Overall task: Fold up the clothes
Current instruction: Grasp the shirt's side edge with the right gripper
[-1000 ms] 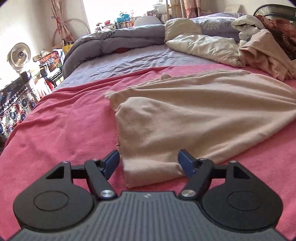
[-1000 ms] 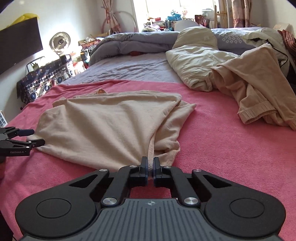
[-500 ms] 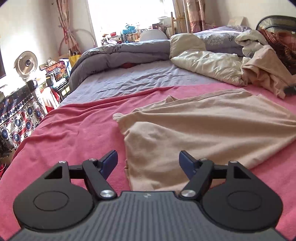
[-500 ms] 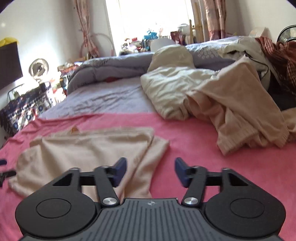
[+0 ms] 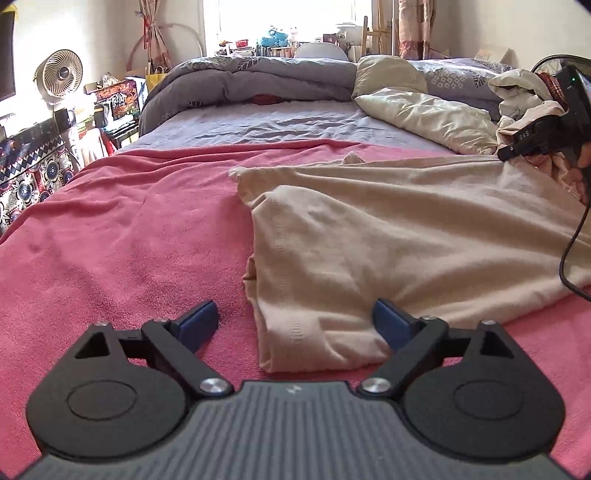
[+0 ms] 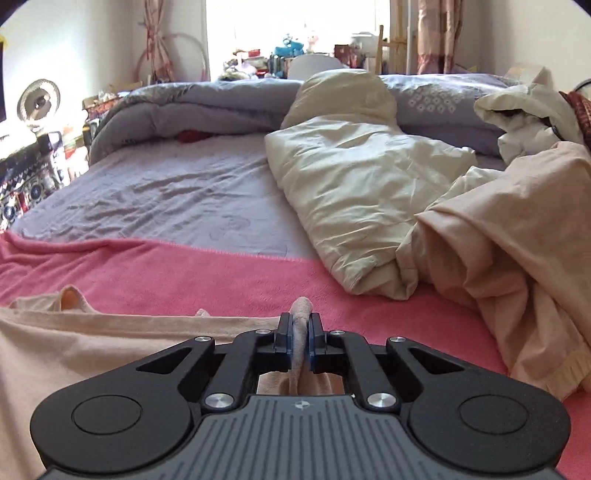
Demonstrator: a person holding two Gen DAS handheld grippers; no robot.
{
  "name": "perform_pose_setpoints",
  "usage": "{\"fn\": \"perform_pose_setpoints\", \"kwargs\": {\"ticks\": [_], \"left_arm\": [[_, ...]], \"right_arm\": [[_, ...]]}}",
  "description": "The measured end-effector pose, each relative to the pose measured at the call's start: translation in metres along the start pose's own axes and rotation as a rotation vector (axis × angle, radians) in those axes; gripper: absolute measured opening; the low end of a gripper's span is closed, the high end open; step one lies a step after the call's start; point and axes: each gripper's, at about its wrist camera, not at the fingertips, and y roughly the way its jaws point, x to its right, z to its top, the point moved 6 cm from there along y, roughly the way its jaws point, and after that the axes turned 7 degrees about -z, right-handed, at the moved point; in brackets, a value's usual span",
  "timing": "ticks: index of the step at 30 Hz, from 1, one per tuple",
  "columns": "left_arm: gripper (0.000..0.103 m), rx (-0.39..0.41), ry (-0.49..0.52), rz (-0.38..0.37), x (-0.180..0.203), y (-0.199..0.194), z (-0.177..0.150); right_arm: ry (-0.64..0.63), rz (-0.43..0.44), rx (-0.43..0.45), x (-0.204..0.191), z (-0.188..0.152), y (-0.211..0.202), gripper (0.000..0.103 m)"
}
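Currently, a pink blanket (image 5: 110, 240) is covering the near half of the bed (image 5: 266, 122), and a grey quilt (image 5: 251, 74) is lying bunched at the far end beneath a bright window (image 5: 280, 14). A fan (image 5: 61, 75) is standing at the left wall. A cream duvet (image 6: 362, 184) and a heap of beige clothes (image 6: 517, 240) are lying at the right side.

The beige shirt (image 5: 388, 236) is lying flat on the blanket, its long axis running left to right across the bed, one narrow folded end pointing toward the left hand-held gripper (image 5: 295, 321). That gripper's jaws are opening and are straddling this end without pressing on it. The right hand-held gripper (image 6: 301, 336) is closing on a raised fold at the shirt's far right edge, and its pads are pinching the cloth.
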Motion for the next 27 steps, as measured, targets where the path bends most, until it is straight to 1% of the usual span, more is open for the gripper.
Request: {"fn": "perform_pose_setpoints", "kwargs": {"ticks": [1,2,3,4,6,7,8,9,11,13,15,17,18,19,20,21,22,23,24,25,26,27], "left_arm": [[0.093,0.002,-0.001,0.001,0.0,0.0,0.0],[0.094,0.005,-0.002,0.002,0.0,-0.001,0.0],[0.094,0.007,-0.003,0.003,0.0,-0.001,-0.001],[0.094,0.01,-0.009,-0.002,-0.001,-0.001,-0.001],[0.094,0.015,-0.03,-0.02,-0.004,-0.002,-0.001],[0.094,0.018,-0.045,-0.034,-0.006,-0.002,-0.001],[0.095,0.023,-0.059,-0.048,-0.008,-0.003,-0.001],[0.095,0.027,-0.072,-0.06,-0.01,-0.004,-0.001],[0.098,0.03,-0.081,-0.08,-0.011,-0.005,-0.001],[0.098,0.028,-0.076,-0.082,-0.009,-0.005,-0.001],[0.099,0.026,-0.069,-0.079,-0.008,-0.005,-0.001],[0.099,0.026,-0.071,-0.084,-0.008,-0.005,-0.002],[0.099,0.028,-0.076,-0.089,-0.008,-0.005,-0.002],[0.099,0.032,-0.084,-0.096,-0.009,-0.006,-0.002],[0.099,0.035,-0.092,-0.103,-0.011,-0.006,-0.002],[0.099,0.038,-0.101,-0.111,-0.012,-0.007,-0.003],[0.099,0.041,-0.108,-0.117,-0.013,-0.008,-0.003],[0.099,0.042,-0.113,-0.123,-0.013,-0.008,-0.003],[0.099,0.043,-0.117,-0.126,-0.013,-0.009,-0.003],[0.099,0.044,-0.118,-0.128,-0.014,-0.009,-0.004],[0.099,0.045,-0.12,-0.129,-0.014,-0.009,-0.004],[0.099,0.047,-0.123,-0.132,-0.015,-0.01,-0.004]], "right_arm": [[0.011,-0.01,-0.031,0.003,0.0,0.008,0.01],[-0.009,-0.044,-0.076,0.003,-0.005,0.02,0.008],[-0.05,-0.118,-0.088,0.005,-0.01,0.029,0.008],[-0.095,-0.206,-0.081,0.007,-0.015,0.034,0.009],[-0.093,-0.361,-0.081,0.018,-0.013,0.031,0.019],[-0.078,-0.408,-0.058,0.02,-0.008,0.022,0.025],[-0.075,-0.415,-0.007,0.015,0.0,0.009,0.029],[-0.12,-0.368,0.031,-0.004,0.008,-0.006,0.032],[-0.248,-0.224,0.071,-0.057,0.018,-0.034,0.049],[-0.364,-0.021,0.068,-0.129,0.019,-0.061,0.056],[-0.448,0.182,0.043,-0.208,0.016,-0.084,0.058],[-0.505,0.317,0.015,-0.272,0.01,-0.096,0.058],[-0.53,0.356,-0.001,-0.298,0.006,-0.098,0.058],[-0.554,0.383,-0.018,-0.323,0.003,-0.098,0.06],[-0.585,0.389,-0.036,-0.342,-0.001,-0.094,0.061],[-0.625,0.369,-0.06,-0.357,-0.006,-0.086,0.06],[-0.652,0.34,-0.088,-0.366,-0.011,-0.076,0.056],[-0.659,0.314,-0.132,-0.37,-0.016,-0.066,0.028],[-0.643,0.287,-0.179,-0.371,-0.019,-0.056,0.013],[-0.606,0.277,-0.196,-0.368,-0.02,-0.054,0.012],[-0.569,0.281,-0.187,-0.365,-0.017,-0.057,0.01],[-0.539,0.277,-0.155,-0.36,-0.01,-0.061,0.01]]}}
